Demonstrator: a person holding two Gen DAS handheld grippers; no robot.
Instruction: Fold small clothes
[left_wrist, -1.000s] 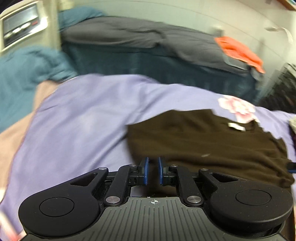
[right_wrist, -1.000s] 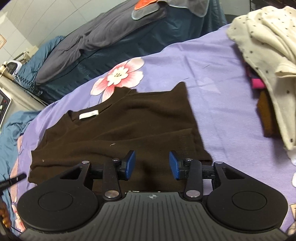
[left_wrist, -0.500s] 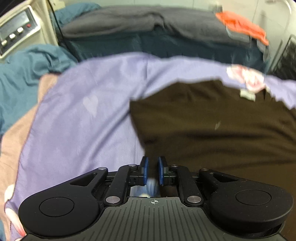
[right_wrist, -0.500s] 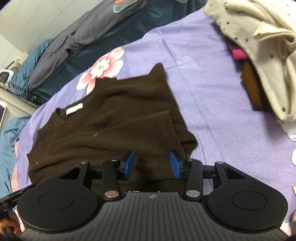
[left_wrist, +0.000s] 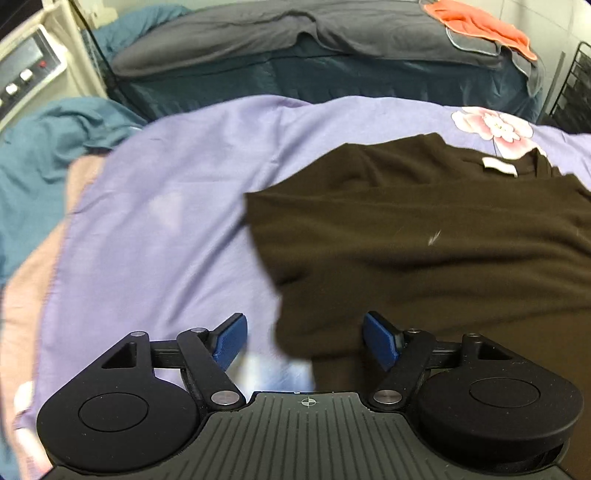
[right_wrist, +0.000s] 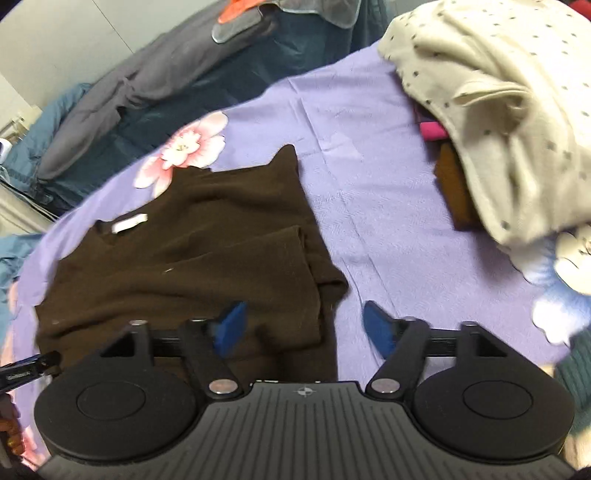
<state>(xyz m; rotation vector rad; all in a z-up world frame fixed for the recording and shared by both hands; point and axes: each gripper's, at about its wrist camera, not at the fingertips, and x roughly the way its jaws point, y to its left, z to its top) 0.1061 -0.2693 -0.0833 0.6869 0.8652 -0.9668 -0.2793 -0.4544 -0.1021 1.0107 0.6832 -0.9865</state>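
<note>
At its neckline, brown top (right_wrist: 192, 254) shows a blank white label (right_wrist: 129, 223).

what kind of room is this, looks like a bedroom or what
Most likely a bedroom: the brown top lies on a purple floral bedsheet, with a second bed under a grey quilt behind and a clothes pile nearby.

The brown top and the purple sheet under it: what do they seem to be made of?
The brown top looks like soft matte knit, perhaps cotton jersey: it creases limply and shows stitched hems. The purple sheet looks like thin, smooth woven fabric with fine creases and printed flowers.
</note>
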